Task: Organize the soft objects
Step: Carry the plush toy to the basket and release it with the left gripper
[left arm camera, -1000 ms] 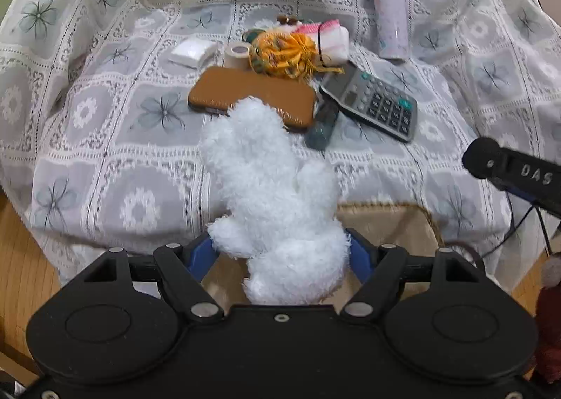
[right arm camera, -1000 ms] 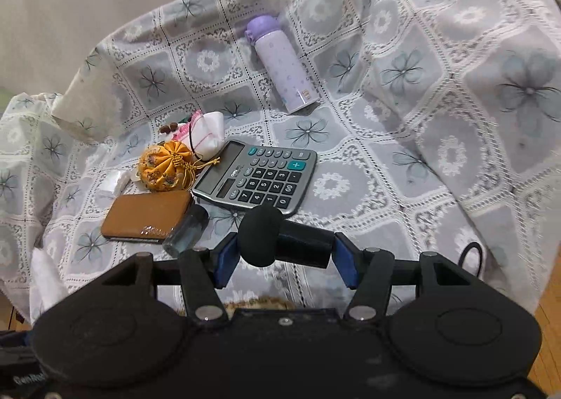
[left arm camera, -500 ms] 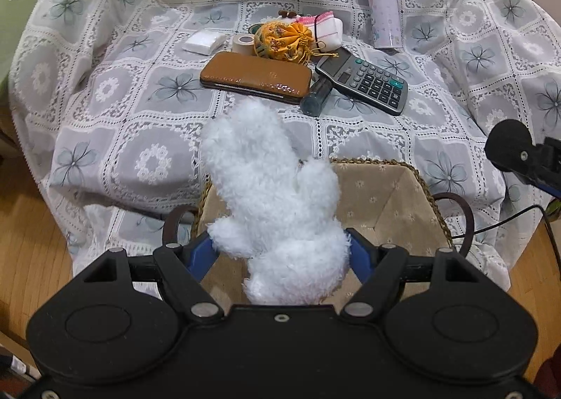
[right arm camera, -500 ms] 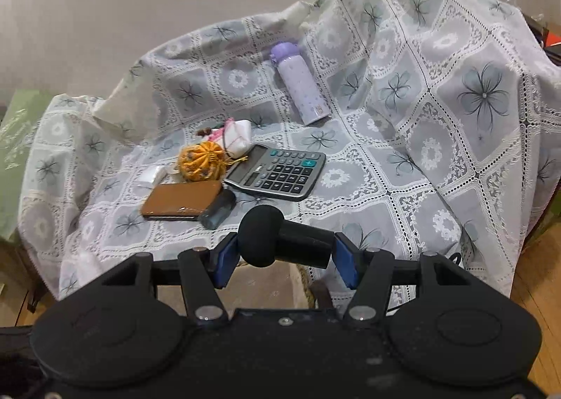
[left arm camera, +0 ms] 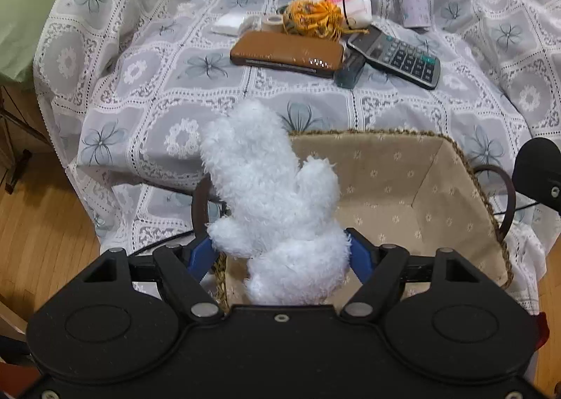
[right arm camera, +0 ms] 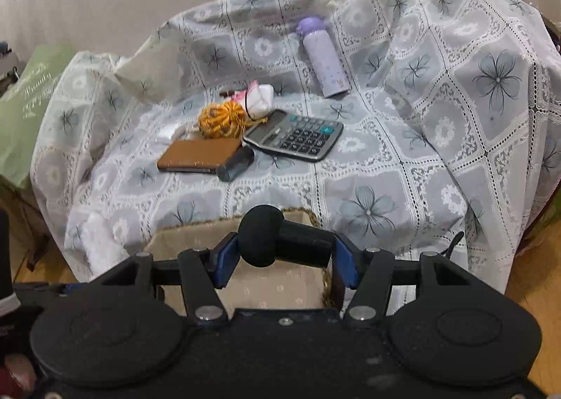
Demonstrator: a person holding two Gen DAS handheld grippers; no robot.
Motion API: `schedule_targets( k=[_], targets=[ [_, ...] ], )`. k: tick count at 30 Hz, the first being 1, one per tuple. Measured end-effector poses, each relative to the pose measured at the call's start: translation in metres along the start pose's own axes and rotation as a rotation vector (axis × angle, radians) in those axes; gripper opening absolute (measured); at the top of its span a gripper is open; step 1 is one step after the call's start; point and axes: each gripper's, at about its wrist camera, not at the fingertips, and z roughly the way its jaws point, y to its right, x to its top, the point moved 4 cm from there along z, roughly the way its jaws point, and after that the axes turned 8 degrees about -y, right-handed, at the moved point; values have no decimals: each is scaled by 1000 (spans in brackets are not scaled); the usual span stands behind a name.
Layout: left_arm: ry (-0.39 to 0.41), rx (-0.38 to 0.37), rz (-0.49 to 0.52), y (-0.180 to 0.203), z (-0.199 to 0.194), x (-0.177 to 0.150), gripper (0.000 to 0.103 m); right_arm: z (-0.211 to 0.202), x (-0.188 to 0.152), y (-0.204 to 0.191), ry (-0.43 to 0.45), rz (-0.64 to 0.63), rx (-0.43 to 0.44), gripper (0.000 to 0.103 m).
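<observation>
Both hands have pulled back from the lace-covered seat [left arm camera: 147, 90] w/ their loads, so the lined basket [left arm camera: 385, 185], only a sliver at the seat's front edge a sec ago, now sits open right under both grippers. Left gripper [left arm camera: 280, 253] has its jaws clamped on the white plush toy [left arm camera: 270, 188], held over the basket's left-front corner; right gripper [right arm camera: 282, 258] has its jaws closed on a black foam-tipped mic [right arm camera: 280, 239] above the basket's near-right part. Looks like drop-off is next for the plush, while the orange pouch [left arm camera: 312, 18] & pink-white cloth [left arm camera: 354, 7] wait at the seat's back beside the calculator [left arm camera: 396, 55].

Both wrist views downward, basket [left arm camera: 455, 167] shared
</observation>
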Motion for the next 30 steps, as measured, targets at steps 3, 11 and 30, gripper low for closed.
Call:
schedule_targets(
  k=[3,11,30],
  targets=[
    [-4,0,1,-1,1,-2,71,1,0,2,-10,3,-3,57],
    [-23,11,-1,-2,4,-3,77,3,-1,-2,-29,-22,6,57],
    [-26,27,6,-4,3,-4,86,9,-2,0,-81,-16,21,58]
  ],
)
